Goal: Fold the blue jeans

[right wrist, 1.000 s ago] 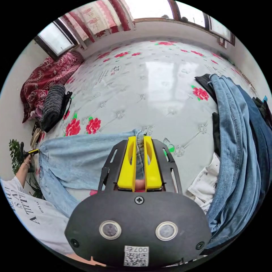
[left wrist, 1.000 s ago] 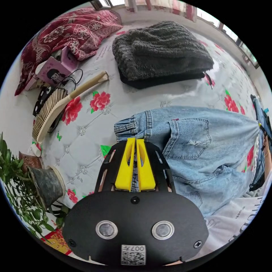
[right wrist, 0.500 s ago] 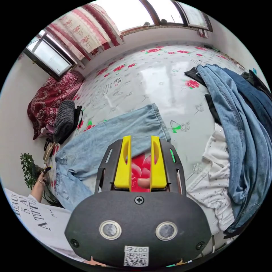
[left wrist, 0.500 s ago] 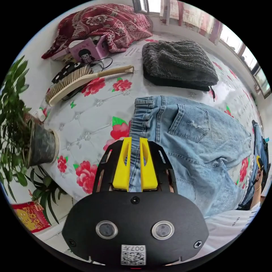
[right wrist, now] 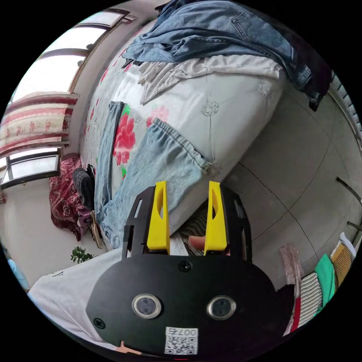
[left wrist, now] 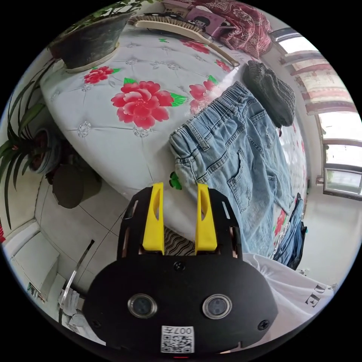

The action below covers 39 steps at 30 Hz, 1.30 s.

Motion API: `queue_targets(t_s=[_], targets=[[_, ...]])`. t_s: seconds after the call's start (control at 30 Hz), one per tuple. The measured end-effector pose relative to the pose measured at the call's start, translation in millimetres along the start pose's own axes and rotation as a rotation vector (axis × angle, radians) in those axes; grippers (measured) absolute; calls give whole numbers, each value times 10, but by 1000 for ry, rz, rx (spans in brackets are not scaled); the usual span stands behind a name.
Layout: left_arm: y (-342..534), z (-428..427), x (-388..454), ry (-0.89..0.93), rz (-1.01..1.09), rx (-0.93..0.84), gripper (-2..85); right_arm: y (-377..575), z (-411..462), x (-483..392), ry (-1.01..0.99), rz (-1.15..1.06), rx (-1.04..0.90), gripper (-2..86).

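The light blue jeans (left wrist: 233,151) lie spread flat on the white flowered bed (left wrist: 113,132), waistband toward the plant end. In the right gripper view the two legs (right wrist: 158,162) reach toward the bed's near edge, one hem close to the corner. My left gripper (left wrist: 180,188) stands open just off the bed's edge, below the waistband, with nothing between its yellow jaws. My right gripper (right wrist: 187,186) is open too, hovering over the bed's edge below the nearer leg hem, holding nothing.
A pile of darker denim and white clothes (right wrist: 211,41) sits at one end of the bed. A folded grey knit (left wrist: 273,94), a brush (left wrist: 181,28), a red patterned blanket (left wrist: 245,22) and potted plants (left wrist: 90,37) are at the other. Tiled floor (right wrist: 301,169) runs alongside. The person's white shirt (left wrist: 298,290) shows.
Both grippers have let go of the jeans and pulled back off the bed edge; the right opened first, then the left. The jeans now lie flat on the bed.
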<state>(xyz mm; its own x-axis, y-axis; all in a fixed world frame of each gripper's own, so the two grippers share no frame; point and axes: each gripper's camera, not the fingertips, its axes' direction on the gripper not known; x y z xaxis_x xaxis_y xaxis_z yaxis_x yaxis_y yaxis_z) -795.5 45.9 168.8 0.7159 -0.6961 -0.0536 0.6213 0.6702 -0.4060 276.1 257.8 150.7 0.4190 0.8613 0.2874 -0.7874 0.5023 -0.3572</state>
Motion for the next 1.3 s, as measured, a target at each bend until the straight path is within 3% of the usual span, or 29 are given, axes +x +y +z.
queue_targets(t_s=[0.07, 0.23, 0.4, 0.53, 0.73, 0.87, 1.07, 1.2, 1.3], targets=[[-107, 103, -60, 16, 6, -8, 113, -14, 116, 64, -71, 21, -23, 124], [-227, 107, -163, -16, 52, -25, 93, -32, 163, -100, 16, -34, -47, 120], [-268, -35, -408, 70, 93, -10, 87, -52, 243, -153, 27, -52, -64, 96], [-377, 55, -817, 153, 2, -60, 88, -53, 240, -93, 134, -32, -78, 50], [-253, -82, -1210, 369, -6, 14, 6, 69, -117, -3, -320, -68, 69, 4], [-106, -342, -1459, 822, -53, 163, -6, 185, -254, -98, -589, -69, 172, -1], [-390, -697, -1045, 985, 39, 293, -8, 216, -523, -927, -695, -219, 361, -2], [-878, -751, -495, 956, 77, 342, -4, -172, -547, -1958, -640, -349, 445, 0], [-1437, -613, 169, 827, 84, 383, 12, -706, -184, -2831, -529, -412, 469, 6]])
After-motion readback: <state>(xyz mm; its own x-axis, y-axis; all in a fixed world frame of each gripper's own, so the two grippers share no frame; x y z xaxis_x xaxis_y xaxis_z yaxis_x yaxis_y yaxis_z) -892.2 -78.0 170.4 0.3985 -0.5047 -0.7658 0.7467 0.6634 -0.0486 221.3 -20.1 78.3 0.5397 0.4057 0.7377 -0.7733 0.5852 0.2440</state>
